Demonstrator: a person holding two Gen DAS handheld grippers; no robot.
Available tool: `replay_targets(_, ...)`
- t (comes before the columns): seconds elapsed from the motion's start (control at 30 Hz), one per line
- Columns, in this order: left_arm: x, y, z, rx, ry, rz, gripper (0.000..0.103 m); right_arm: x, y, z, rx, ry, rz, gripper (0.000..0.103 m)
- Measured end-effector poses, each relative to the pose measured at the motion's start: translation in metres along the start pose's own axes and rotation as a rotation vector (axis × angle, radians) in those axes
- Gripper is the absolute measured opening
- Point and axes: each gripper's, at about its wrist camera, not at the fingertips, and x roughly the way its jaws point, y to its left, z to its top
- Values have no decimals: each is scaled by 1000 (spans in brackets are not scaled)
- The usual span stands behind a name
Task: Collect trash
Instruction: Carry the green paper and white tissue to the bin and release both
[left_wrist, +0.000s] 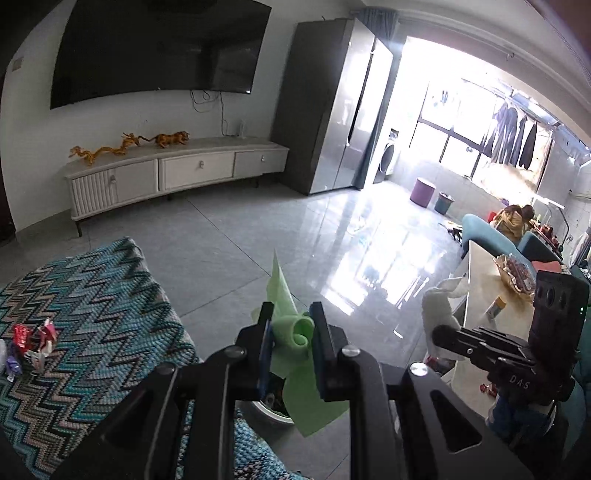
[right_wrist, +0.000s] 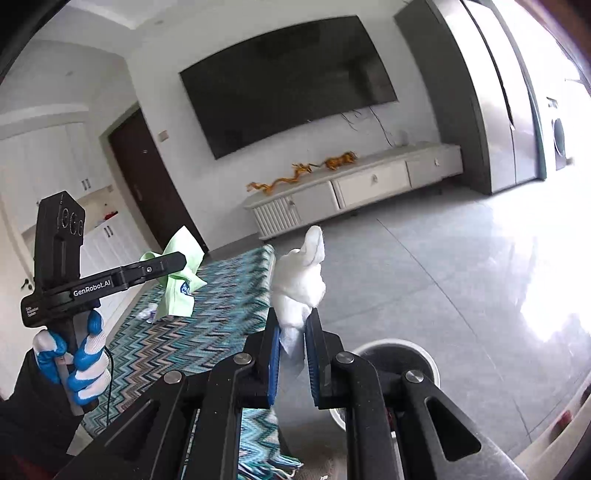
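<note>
Trash held aloft — left hand-held gripper (left_wrist: 290, 328) clamps green paper (left_wrist: 291, 332), right hand-held gripper (right_wrist: 291, 332) clamps white tissue (right_wrist: 301, 277).

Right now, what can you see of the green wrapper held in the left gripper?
The green wrapper is a thin, pale green sheet, looking like plastic or paper, crumpled and curled into a roll at its middle. The left gripper pinches it between both fingers. One pointed corner sticks up, a wider flap hangs below. The right wrist view shows a blue printed logo. It hangs in the air above the white bin.
</note>
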Motion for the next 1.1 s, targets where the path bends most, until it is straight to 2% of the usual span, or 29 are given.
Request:
replay_targets(0.27,113,5,-11,-26,171,-12,21,65,-66,-19,113,143,-40,15)
replay_targets(0.47,174,14,-19,-72,262,-51,23,114,-101,-37,179,240,-77,15)
replay_targets(0.6,203,16,-26,-106,306,-88,36,135,-116,-47,206,284,-104,19)
replay_targets(0.67,211,17,-27,-118,318,-102,43,140,-120,-54,217,302,-122,22)
replay_targets(0.73,218,19,-30,-128,325,-108,49,145,-126,-57,228,316,-148,29)
replay_targets(0.93,218,22,-35,-125,339,-96,50,148,-135,-65,239,329,-193,39)
replay_targets(1.1,198,16,-32,-99,302,-36,50,137,-133,-65,262,304,-184,40)
